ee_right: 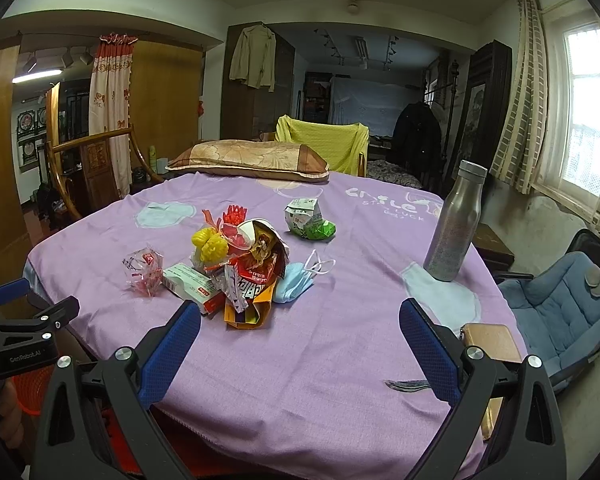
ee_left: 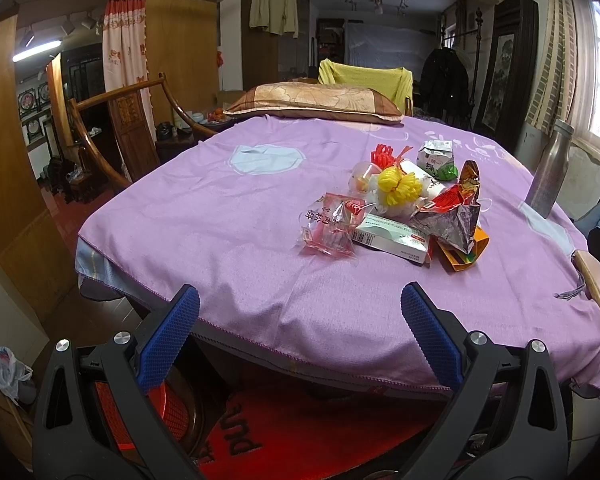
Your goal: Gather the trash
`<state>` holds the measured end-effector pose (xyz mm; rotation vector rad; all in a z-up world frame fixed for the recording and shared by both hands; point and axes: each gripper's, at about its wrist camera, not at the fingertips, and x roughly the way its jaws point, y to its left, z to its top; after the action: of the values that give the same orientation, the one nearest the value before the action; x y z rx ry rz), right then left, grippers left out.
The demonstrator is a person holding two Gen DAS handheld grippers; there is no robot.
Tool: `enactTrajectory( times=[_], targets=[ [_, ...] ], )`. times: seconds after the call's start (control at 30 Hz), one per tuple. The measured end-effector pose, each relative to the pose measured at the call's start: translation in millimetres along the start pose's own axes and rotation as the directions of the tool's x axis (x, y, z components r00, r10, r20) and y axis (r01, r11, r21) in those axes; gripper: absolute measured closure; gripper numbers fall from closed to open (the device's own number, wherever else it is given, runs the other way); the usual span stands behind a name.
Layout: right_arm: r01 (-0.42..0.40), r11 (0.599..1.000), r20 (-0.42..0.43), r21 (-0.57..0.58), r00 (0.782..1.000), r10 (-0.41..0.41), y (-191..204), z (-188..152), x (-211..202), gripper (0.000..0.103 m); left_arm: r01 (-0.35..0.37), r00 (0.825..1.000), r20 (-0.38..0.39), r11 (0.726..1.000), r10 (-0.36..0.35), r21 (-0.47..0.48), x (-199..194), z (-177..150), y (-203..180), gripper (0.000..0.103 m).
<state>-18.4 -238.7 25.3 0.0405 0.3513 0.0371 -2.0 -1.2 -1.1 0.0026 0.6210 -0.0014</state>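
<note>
Jaws wide; trash pile well beyond

Two black grabbers with blue pads

Each grabber, the left gripper and the right gripper, has two thick black plastic arms, bumpy blue pads inside, and round silver screws. One black part has small white letters on it.

Place: a lived-in home, I'd say | ahead of me: table under a purple cloth, pillow at its 12 o'clock edge | 11 o'clock: jacket hung on a wardrobe | 10 o'clock: patterned curtain | 2 o'clock: curtained window
</note>
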Motion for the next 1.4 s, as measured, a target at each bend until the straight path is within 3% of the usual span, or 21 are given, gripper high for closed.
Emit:
enactTrajectory(
  times=[1.0, 1.1, 1.23, 1.4],
  targets=[
    [-0.02, 1.0, -0.057, -0.002, 0.998, 0.02, 4, -6, 25, 0.006, -0.011, 0.999, -0.036, 1.0, 0.011, -0.006, 29, -6, 11, 0.006],
    [-0.049, 0.999, -0.09, 0.016, 0.995, 0.05, 2, -8, 35, 0.006, -0.021, 0.998, -0.055, 1.0, 0.021, -0.006, 37, -7, 13, 0.006],
    [-0.146, 0.984, -0.165, 0.098, 0.973, 0.161, -8, -14, 56, 0.006, -0.007, 0.997, -0.077, 0.999, 0.004, -0.047, 50, -7, 24, 0.006],
    [-0.181, 0.971, -0.231, 0.157, 0.949, 0.214, -12, -23, 84, 0.006, -0.028, 0.985, -0.17, 0.999, 0.023, -0.027, 74, -1, 37, 0.006]
  ],
)
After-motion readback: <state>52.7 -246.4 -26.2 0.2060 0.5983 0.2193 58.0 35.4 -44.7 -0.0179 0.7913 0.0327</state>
